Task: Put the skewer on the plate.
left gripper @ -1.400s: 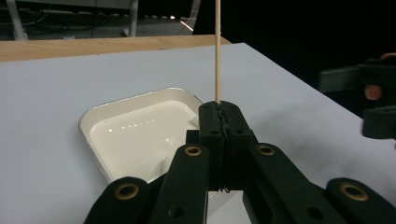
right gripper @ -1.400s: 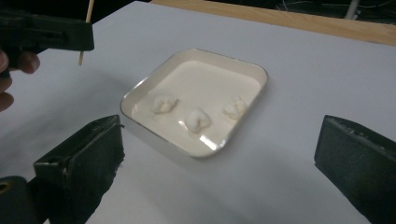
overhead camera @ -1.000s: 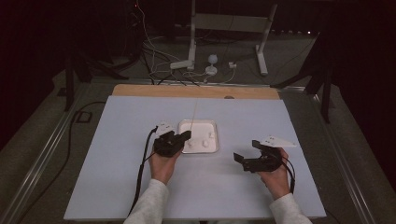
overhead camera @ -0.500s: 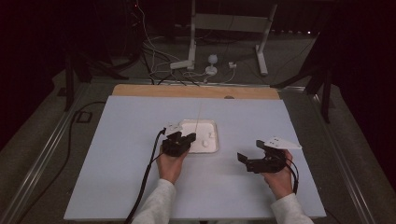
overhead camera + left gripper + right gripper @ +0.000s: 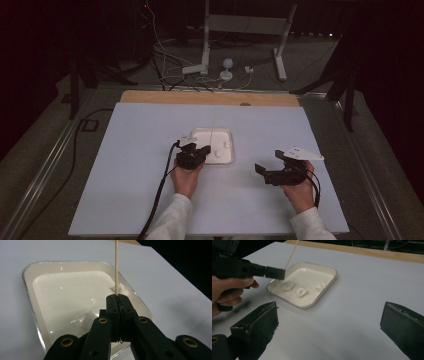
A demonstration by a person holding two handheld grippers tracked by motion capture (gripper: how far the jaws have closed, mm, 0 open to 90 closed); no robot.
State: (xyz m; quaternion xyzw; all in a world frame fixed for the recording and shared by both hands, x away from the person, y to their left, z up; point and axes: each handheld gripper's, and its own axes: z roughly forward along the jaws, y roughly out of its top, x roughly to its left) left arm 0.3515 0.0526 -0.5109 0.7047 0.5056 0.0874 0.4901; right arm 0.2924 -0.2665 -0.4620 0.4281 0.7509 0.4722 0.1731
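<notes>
My left gripper [image 5: 202,150] is shut on a thin wooden stick [image 5: 116,265] that rises straight up from its closed jaws. It hangs over the near left edge of a shallow white dish [image 5: 212,131] holding three soft white lumps [image 5: 301,292]. In the right gripper view the left gripper [image 5: 275,272] hovers by the leftmost lump [image 5: 287,286], and the stick's lower end points down beside it; whether they touch I cannot tell. My right gripper [image 5: 269,162] stands open right of the dish, low over the board, with nothing between its jaws [image 5: 329,315].
The dish sits mid-way across a white board [image 5: 125,200] on a wooden-edged table [image 5: 210,97]. Cables trail from both grippers toward the person. Beyond the far edge are stand legs [image 5: 205,55], wires and small white items on the floor.
The left hand has come down and slightly right toward the dish's near edge, stick still gripped. The right hand has kept still.
</notes>
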